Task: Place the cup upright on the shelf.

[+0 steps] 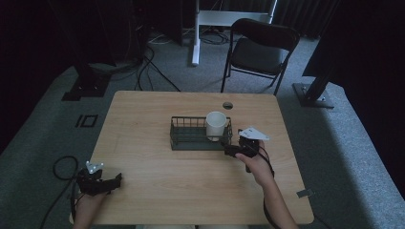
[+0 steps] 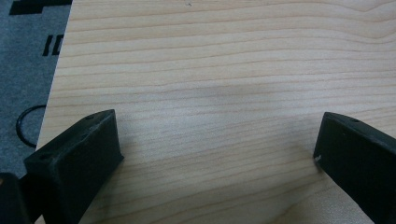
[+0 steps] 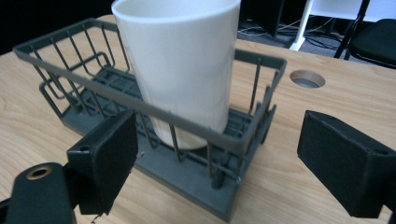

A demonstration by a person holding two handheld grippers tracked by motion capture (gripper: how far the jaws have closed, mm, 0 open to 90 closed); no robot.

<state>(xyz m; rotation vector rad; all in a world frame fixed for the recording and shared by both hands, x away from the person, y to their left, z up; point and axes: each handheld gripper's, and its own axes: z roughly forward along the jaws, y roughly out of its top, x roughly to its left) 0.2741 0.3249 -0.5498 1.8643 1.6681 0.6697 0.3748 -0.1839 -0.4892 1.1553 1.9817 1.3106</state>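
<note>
A white cup (image 1: pixel 216 125) (image 3: pixel 180 65) stands upright in the right end of a dark wire basket (image 1: pixel 184 139) (image 3: pixel 70 70) at the middle of the wooden table (image 1: pixel 157 191). My right gripper (image 1: pixel 230 149) (image 3: pixel 217 156) is open just in front of the basket's right end, its jaws spread wide and holding nothing. My left gripper (image 1: pixel 117 180) (image 2: pixel 217 149) rests at the table's near left edge, open over bare wood, far from the basket.
A round cable hole (image 1: pixel 228 105) (image 3: pixel 307 78) sits behind the basket. A black folding chair (image 1: pixel 258 50) and a white stand (image 1: pixel 200 24) are beyond the far edge. Cables (image 1: pixel 59 167) lie on the grey carpet at left.
</note>
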